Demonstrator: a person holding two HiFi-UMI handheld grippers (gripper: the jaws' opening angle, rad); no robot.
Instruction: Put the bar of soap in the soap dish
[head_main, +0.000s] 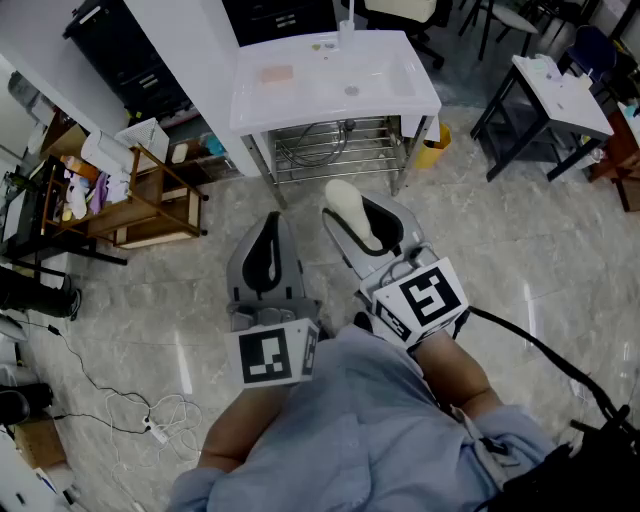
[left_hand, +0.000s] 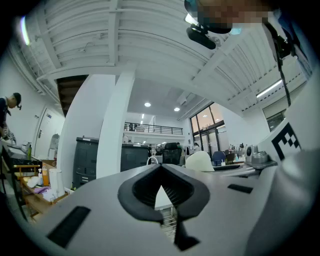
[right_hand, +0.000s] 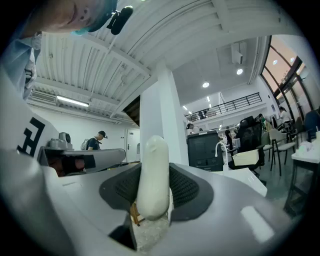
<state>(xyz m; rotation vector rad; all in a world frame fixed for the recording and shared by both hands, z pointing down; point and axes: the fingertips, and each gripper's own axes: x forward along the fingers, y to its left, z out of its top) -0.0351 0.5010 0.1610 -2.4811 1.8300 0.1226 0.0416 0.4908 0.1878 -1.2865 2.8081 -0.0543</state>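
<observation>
My right gripper (head_main: 366, 226) is shut on a cream bar of soap (head_main: 350, 206), which stands on edge between the dark pads and sticks out past the fingertips. In the right gripper view the bar of soap (right_hand: 154, 172) fills the gap of the right gripper (right_hand: 154, 192). To its left, my left gripper (head_main: 270, 238) is shut with nothing in it; in its own view the left gripper (left_hand: 161, 175) has its pads meeting at the tip. Both hang over the floor in front of a white sink (head_main: 405, 100). A flat pale pink soap dish (head_main: 275, 74) lies on the sink's left side.
A faucet (head_main: 347, 30) stands at the sink's back edge, and a wire shelf (head_main: 335, 145) sits under it. A yellow bin (head_main: 433, 146) is beside the sink's right leg. A wooden rack (head_main: 150, 205) stands left, a black-legged table (head_main: 560, 95) right. Cables (head_main: 130, 405) lie on the floor.
</observation>
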